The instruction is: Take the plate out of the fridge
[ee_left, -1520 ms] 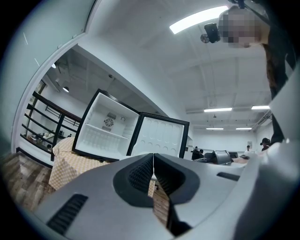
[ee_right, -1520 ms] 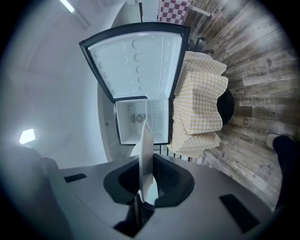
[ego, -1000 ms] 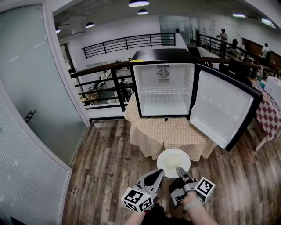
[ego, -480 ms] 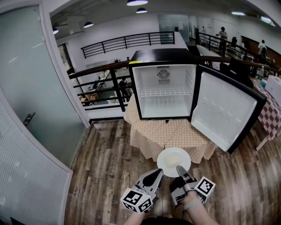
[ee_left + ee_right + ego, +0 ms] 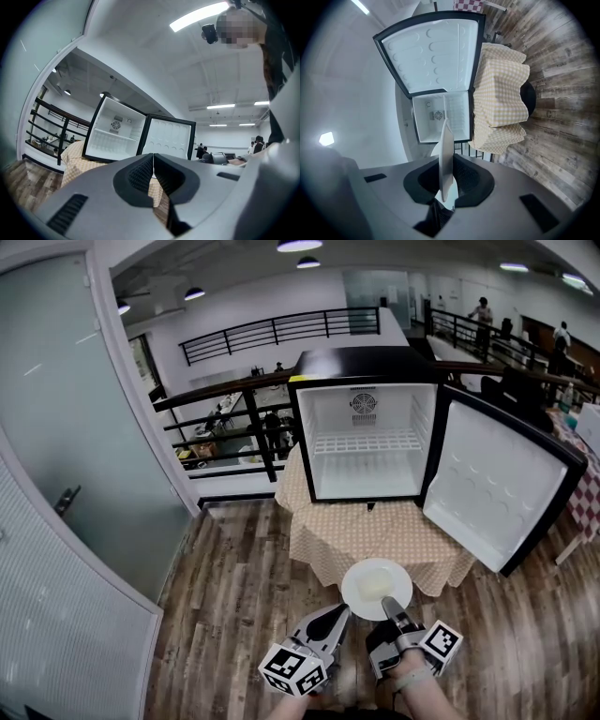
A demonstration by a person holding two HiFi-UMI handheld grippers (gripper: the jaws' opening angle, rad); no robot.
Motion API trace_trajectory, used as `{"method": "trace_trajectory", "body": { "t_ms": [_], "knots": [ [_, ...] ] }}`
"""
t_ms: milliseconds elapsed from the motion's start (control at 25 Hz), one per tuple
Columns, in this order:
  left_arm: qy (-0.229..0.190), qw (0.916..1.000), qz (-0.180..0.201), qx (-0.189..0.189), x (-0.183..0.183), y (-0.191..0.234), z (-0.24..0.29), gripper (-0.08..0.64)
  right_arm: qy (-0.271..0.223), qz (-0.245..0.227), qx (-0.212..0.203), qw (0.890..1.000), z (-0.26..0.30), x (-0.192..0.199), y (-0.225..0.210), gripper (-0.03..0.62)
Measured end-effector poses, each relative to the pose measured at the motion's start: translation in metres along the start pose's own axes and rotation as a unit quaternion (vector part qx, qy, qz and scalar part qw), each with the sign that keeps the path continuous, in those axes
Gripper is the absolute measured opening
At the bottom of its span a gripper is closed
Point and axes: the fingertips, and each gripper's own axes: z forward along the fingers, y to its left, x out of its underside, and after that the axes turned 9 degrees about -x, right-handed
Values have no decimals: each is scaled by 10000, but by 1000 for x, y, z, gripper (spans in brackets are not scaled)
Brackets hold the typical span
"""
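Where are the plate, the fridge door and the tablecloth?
plate [image 5: 373,585], head view, its pale middle.
fridge door [image 5: 492,486], head view, its white inside panel.
tablecloth [image 5: 361,535], head view, the flat checked top.

The right gripper fills the bottom of the frame, its two dark jaws closed on the rim of a white plate. The plate is seen edge-on and rises as a thin blade up the centre. Behind it, in the upper middle, stands a fridge with a white inside and a small fan. Its door is swung wide open above. A yellow checked tablecloth hangs centre right, over a wooden floor at the right edge.
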Motion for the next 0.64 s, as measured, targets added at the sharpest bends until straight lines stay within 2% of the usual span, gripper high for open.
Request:
{"method": "trace_trajectory", "body": {
  "t_ms": [640],
  "knots": [
    [-13,9997,-40,259,-7,38,10,11,-216,-41,-42,9997,33,14,-7,51]
  ]
}}
